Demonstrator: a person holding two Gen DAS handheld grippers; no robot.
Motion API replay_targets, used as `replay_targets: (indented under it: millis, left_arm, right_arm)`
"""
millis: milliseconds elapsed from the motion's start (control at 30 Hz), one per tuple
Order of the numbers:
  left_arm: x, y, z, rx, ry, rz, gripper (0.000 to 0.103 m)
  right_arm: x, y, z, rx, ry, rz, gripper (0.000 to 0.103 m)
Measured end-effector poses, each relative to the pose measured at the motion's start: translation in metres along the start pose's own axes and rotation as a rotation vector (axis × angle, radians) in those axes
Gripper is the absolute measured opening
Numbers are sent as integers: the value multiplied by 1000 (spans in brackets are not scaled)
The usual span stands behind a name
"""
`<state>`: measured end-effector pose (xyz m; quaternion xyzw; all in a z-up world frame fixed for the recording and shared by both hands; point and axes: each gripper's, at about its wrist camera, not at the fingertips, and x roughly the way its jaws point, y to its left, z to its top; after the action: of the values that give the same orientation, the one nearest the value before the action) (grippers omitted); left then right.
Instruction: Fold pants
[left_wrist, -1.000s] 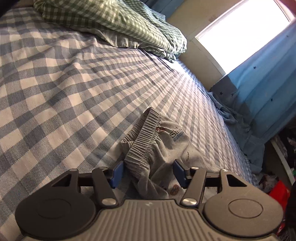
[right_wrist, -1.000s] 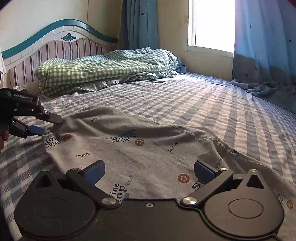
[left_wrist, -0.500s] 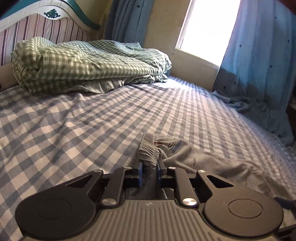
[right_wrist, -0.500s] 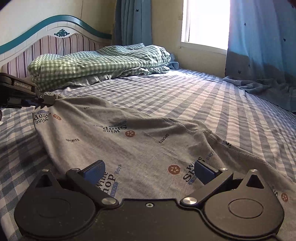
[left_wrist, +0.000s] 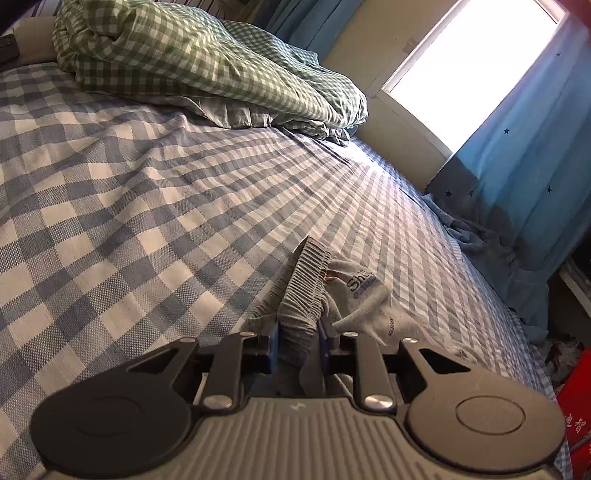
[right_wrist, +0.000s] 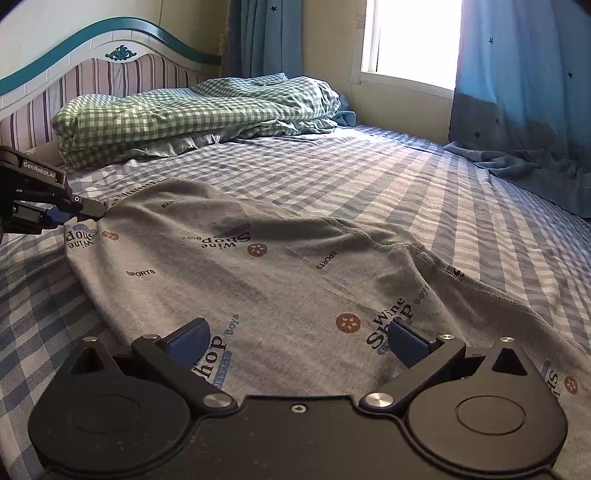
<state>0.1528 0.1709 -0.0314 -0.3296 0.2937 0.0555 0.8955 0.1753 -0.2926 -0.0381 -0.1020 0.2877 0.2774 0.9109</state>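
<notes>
We are barely started: our left gripper (left_wrist: 297, 338) pinches the waistband (left_wrist: 304, 286), our right gripper (right_wrist: 297, 338) hangs wide over the unfolded pants (right_wrist: 258, 266).

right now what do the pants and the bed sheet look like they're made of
The pants look like soft grey jersey knit, matte, probably cotton blend: they drape in loose folds, with a ribbed elastic waistband and overlock-stitched seams. The bed sheet looks like woven cotton gingham, matte; the coarse blue and white weave shows up close. Exact fibre cannot be told.
</notes>
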Motion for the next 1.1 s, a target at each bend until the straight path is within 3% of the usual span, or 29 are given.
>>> replay_targets:
  millis: [133,533,633,767,900,1067,1100]
  left_arm:
    - [4,9,3,-82,26,-40,24]
    - [5,17,4,-127,34,-66,25]
    - [3,14,4,-98,20,-34,19]
    - [-5,9,6,-62,-13,-38,18]
    - [-2,6,7,4,-13,47,16]
    - [6,2,-3,108,-35,105,18]
    - [6,0,-4,116,-40,112,24]
  right_arm:
    - [0,2,0,-5,0,1,102]
    - [0,1,0,-2,8,4,102]
    - [1,2,0,-3,9,3,102]
    - [1,2,0,-1,9,4,102]
    - [1,2,0,-3,11,4,102]
    - [3,1,-1,-5,14,4,102]
    - [4,1,-1,-5,18,5,102]
